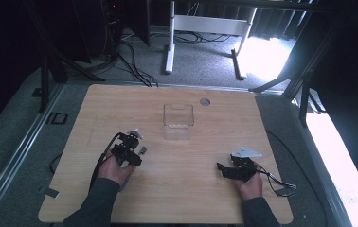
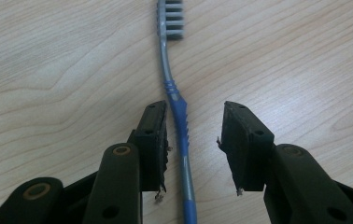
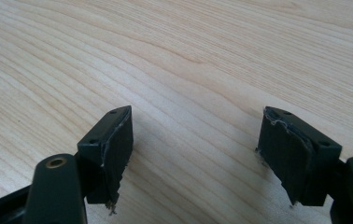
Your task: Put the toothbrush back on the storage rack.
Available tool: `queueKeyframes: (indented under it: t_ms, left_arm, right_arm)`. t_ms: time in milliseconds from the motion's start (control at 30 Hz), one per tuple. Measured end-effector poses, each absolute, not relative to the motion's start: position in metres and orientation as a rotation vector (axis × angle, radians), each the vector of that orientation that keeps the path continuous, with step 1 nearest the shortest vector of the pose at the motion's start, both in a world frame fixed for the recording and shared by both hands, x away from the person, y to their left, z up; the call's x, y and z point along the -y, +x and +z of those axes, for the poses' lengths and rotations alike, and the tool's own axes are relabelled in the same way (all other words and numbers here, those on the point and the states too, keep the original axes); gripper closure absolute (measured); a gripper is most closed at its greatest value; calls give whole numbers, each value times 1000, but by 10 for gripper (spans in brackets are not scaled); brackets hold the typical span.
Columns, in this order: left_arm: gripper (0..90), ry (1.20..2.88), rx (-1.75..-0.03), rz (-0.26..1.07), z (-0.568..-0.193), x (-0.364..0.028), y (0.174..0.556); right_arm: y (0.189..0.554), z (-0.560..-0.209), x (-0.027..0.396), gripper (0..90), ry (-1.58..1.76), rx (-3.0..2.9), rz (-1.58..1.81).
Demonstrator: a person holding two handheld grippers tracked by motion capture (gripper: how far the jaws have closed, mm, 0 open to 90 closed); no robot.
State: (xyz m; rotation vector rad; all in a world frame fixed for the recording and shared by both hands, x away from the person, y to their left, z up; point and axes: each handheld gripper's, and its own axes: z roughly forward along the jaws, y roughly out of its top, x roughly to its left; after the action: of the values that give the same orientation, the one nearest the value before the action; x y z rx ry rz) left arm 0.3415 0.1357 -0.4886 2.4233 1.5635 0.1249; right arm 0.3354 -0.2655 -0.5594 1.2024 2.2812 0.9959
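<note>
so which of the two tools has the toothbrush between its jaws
The left tool: the blue and grey toothbrush lies between its jaws. The right tool has bare table between its jaws.

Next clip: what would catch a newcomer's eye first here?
A blue and grey toothbrush lying flat on the wooden table, between the jaws of the left gripper, close to one pad but not clamped. Further back, at the table's middle, stands a clear plastic box. The right gripper hovers open over bare wood.
</note>
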Motion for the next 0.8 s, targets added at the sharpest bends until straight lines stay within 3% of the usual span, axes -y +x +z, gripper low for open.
queueKeyframes:
  t_ms: [800]
  left_arm:
    - [669, 2488, -1592, 48, -499, -137, 352]
  right_arm:
    - [335, -559, 266, 263, 1201, -2282, 995]
